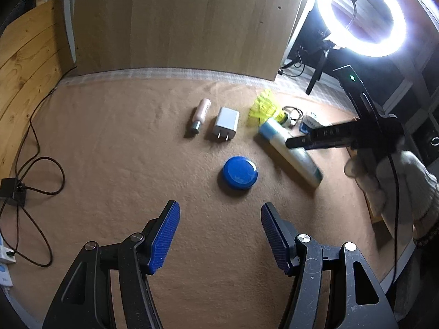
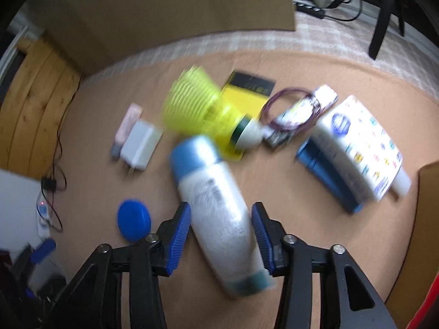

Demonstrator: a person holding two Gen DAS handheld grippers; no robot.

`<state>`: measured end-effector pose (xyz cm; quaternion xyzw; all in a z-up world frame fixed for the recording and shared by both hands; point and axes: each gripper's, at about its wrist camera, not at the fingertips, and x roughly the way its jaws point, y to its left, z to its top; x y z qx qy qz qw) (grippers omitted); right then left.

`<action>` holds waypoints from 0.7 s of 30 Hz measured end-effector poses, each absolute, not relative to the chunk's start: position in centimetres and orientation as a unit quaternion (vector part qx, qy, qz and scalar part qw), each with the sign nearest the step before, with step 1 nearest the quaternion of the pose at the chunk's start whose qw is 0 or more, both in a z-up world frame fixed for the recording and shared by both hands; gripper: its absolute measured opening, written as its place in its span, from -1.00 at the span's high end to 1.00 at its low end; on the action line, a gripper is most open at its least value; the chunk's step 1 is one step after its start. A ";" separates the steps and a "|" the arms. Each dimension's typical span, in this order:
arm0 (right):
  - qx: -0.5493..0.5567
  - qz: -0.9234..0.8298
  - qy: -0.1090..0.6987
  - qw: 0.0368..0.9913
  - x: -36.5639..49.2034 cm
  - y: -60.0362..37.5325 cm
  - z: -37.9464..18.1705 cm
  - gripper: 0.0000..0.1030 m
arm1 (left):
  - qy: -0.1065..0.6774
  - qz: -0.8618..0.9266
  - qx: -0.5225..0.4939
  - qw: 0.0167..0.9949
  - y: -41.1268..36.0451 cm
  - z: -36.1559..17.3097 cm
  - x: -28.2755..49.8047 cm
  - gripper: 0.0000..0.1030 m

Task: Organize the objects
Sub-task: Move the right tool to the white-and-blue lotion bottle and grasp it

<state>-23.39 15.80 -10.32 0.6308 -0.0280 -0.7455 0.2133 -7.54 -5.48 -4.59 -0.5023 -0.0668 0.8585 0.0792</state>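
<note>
Blue ribbed pads (image 2: 179, 240) of the right gripper (image 2: 221, 237) are seen nearest the lens, set on either side of a white bottle with a blue cap (image 2: 216, 208) that lies on its side on the tan cloth (image 2: 274, 178); the pads are drawn close against its flanks, but firm contact cannot be confirmed through the blur, so the grip is judged as forming rather than made. From the left wrist view, the left gripper (image 1: 221, 237) is shown with its fingers spread and nothing between them, held above bare cloth just short of a blue round lid (image 1: 240, 172). Beyond the lid, a white charger (image 1: 225, 123) and a pink tube (image 1: 201, 113) are laid side by side, and a yellow shuttlecock (image 2: 203, 109) rests just past the bottle's cap. A white carton (image 2: 362, 139) and a loop of dark cord (image 2: 290, 109) are found further right. The step in hand is judged to be the taking of the bottle. A full closing on its body is called for next, then a level lift clear of the shuttlecock, since the smooth round wall could roll or slip.
</note>
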 end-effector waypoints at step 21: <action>0.594 -0.768 -0.120 0.207 -19.5 19.0 -9.2 -0.05 | -0.053 0.828 -0.538 0.148 0.4 -8.8 -11.6 -0.27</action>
